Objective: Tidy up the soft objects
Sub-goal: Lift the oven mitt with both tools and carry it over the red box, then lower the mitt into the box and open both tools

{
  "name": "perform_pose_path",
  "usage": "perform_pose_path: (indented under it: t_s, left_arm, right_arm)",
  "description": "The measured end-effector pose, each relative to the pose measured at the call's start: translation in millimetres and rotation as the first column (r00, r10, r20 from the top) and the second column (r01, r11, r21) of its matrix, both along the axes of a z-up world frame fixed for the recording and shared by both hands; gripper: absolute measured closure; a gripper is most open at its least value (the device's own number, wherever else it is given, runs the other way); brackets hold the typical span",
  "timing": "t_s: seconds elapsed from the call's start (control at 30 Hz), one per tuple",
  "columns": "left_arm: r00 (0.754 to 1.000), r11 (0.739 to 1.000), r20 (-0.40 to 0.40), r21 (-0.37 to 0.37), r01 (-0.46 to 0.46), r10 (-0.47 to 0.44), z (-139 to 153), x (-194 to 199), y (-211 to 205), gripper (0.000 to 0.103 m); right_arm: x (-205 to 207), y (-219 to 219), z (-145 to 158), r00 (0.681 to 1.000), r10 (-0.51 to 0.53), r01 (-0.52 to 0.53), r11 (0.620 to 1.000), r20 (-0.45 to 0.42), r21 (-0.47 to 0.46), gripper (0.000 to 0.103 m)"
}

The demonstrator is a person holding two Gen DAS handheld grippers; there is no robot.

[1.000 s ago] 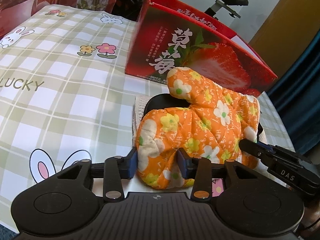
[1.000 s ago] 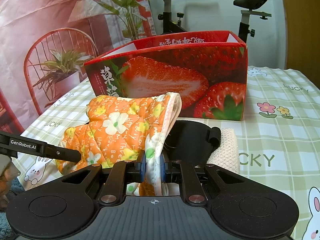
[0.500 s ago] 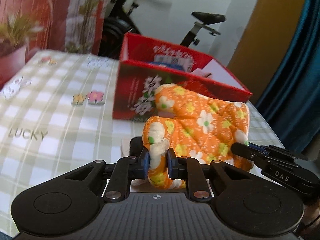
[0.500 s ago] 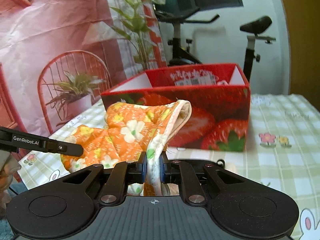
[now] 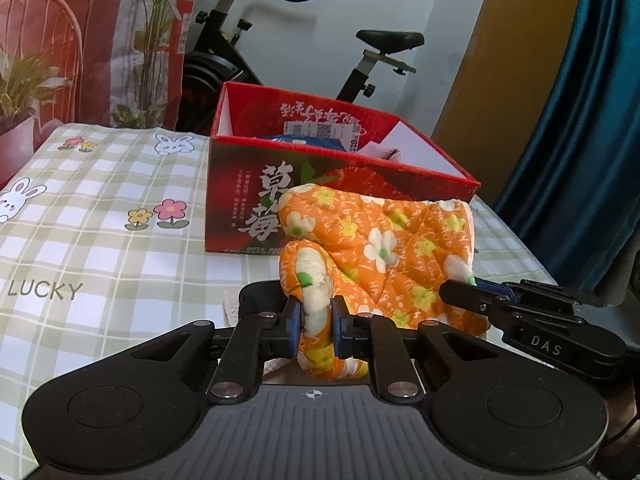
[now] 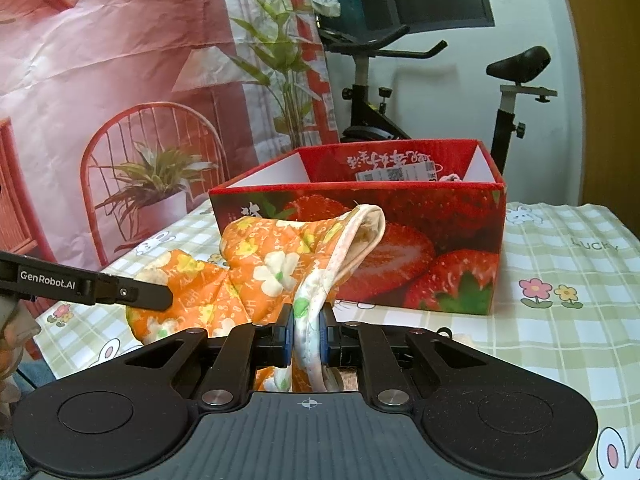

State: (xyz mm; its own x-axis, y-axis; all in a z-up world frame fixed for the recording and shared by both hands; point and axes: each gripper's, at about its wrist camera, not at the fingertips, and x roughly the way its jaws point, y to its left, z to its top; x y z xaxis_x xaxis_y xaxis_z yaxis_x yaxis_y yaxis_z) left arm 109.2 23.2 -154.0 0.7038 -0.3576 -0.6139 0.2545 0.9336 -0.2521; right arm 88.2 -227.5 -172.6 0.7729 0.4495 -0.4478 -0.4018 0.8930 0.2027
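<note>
Carry step: left gripper (image 5: 314,326) & right gripper (image 6: 306,338) both clamped on orange oven mitt (image 5: 380,248), held off the table just in front of strawberry box (image 6: 400,216); next, prob lift over rim w/ both, drop inside

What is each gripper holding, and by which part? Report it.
Both hold the orange floral oven mitt. The left gripper has its jaws shut on the padded fingertip end; the right gripper pinches the white-trimmed cuff edge.
</note>
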Motion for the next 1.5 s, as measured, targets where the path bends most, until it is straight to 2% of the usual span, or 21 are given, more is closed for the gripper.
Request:
perform_pose_path:
  t_s: [0.13, 0.33, 0.47, 0.53, 0.6, 0.7, 0.83, 0.9, 1.07, 1.23, 1.37, 1.4, 1.47, 1.5]
  left_arm:
    - [0.998, 0.999, 0.059, -0.045, 0.022, -0.019, 8.8, -3.3, 5.6, 0.088]
    - [0.982, 0.998, 0.186, -0.048, 0.035, -0.026, 38.6, 0.1, 8.0, 0.088]
    - [0.967, 0.998, 0.254, -0.039, 0.041, -0.03, 60.6, 16.4, 4.0, 0.088]
    - [0.965, 0.999, 0.263, -0.041, 0.036, -0.024, 69.1, 29.8, 2.6, 0.088]
    - [0.969, 0.998, 0.248, -0.06, 0.034, -0.018, 75.2, 46.3, 2.1, 0.088]
    - [0.98, 0.998, 0.194, -0.048, 0.044, -0.034, 79.3, 77.6, -2.5, 0.088]
    - [0.996, 0.995, 0.087, -0.1, 0.02, -0.011, 74.4, 122.7, -2.6, 0.088]
    - [1.0, 0.993, 0.022, -0.115, 0.004, -0.001, 67.0, 145.1, -7.9, 0.088]
    - [0.998, 0.998, -0.055, -0.063, -0.018, 0.014, 49.3, 174.0, -25.0, 0.088]
    - [0.996, 1.0, -0.087, -0.028, -0.012, 0.01, 36.8, 186.8, -28.2, 0.088]
    - [0.996, 1.0, -0.087, 0.0, -0.002, 0.002, 33.7, 192.8, -27.6, 0.088]
    - [0.996, 1.0, -0.093, 0.011, 0.002, -0.001, 31.9, 195.1, -28.4, 0.087]
    - [0.994, 0.999, -0.106, 0.032, 0.016, -0.012, 29.4, 196.8, -29.7, 0.086]
    - [0.994, 0.998, -0.104, 0.046, 0.03, -0.025, 29.4, 196.1, -30.6, 0.079]
  right_arm:
    - [-5.0, -2.8, 7.4, 0.999, -0.009, 0.008, 1.0, 0.051, 0.009, 0.092]
    - [-3.2, -7.1, 35.1, 0.989, -0.013, 0.01, 1.0, 0.145, 0.019, 0.092]
    - [16.7, -7.9, 64.2, 0.981, -0.003, -0.001, 1.0, 0.193, 0.02, 0.092]
    - [33.9, -9.6, 79.0, 0.979, -0.001, -0.005, 1.0, 0.205, 0.027, 0.092]
    - [53.4, -11.3, 91.9, 0.978, 0.001, -0.007, 1.0, 0.21, 0.027, 0.092]
    - [82.4, -9.5, 104.6, 0.976, 0.005, -0.004, 1.0, 0.217, -0.003, 0.092]
    - [119.0, -2.4, 107.0, 0.982, -0.003, 0.011, 0.999, 0.189, -0.039, 0.092]
    - [139.7, 0.6, 100.1, 0.991, -0.037, 0.041, 0.999, 0.131, -0.024, 0.092]
    - [174.4, 4.4, 73.3, 0.994, -0.107, 0.107, 0.994, 0.0, 0.003, 0.092]
    - [192.2, 6.9, 51.2, 0.99, -0.129, 0.128, 0.992, -0.06, -0.019, 0.092]
    - [199.8, 6.7, 42.8, 0.987, -0.145, 0.143, 0.989, -0.073, -0.026, 0.092]
    - [201.4, 5.8, 40.9, 0.985, -0.151, 0.149, 0.988, -0.081, -0.031, 0.09]
    - [203.6, 3.6, 37.0, 0.98, -0.172, 0.168, 0.985, -0.105, -0.048, 0.079]
    - [202.8, 2.1, 35.3, 0.978, -0.178, 0.173, 0.983, -0.11, -0.053, 0.077]
